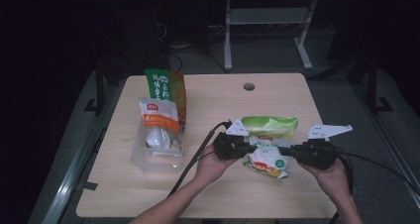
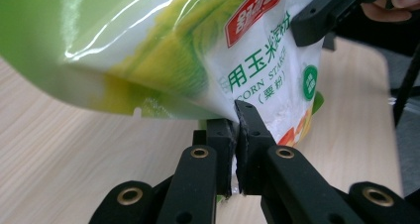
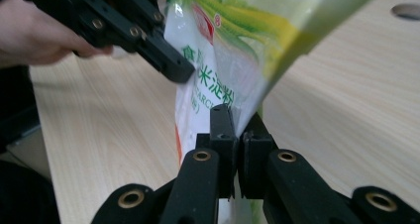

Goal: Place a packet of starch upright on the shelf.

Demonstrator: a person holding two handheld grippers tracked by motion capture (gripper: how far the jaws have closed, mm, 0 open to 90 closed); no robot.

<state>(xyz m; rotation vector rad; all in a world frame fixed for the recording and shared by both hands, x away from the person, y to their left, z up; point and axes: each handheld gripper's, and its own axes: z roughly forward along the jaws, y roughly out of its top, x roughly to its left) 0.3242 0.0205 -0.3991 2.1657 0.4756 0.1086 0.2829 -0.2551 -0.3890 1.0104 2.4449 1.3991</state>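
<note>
Near the table's (image 1: 218, 204) left edge stands a clear rectangular plastic bin (image 1: 156, 157) holding 2 upright pouches: an orange-and-white one (image 1: 159, 116) in front, a green-and-orange one (image 1: 163, 84) behind. Toward the front right, the soft green, yellow and white plastic bag of corn starch (image 1: 267, 144) hangs between both tools, lifted off the table. The left tool (image 1: 247, 147) is closed tight on the bag's lower edge seam (image 2: 233, 110); the right tool (image 1: 285, 150) is likewise clamped on the opposite edge (image 3: 247, 122). Judgement: the powder-filled bag is moderately heavy, limp and glossy, so likely slippery; flat sealed seams offer the safest hold, and film could tear under strain.
</note>
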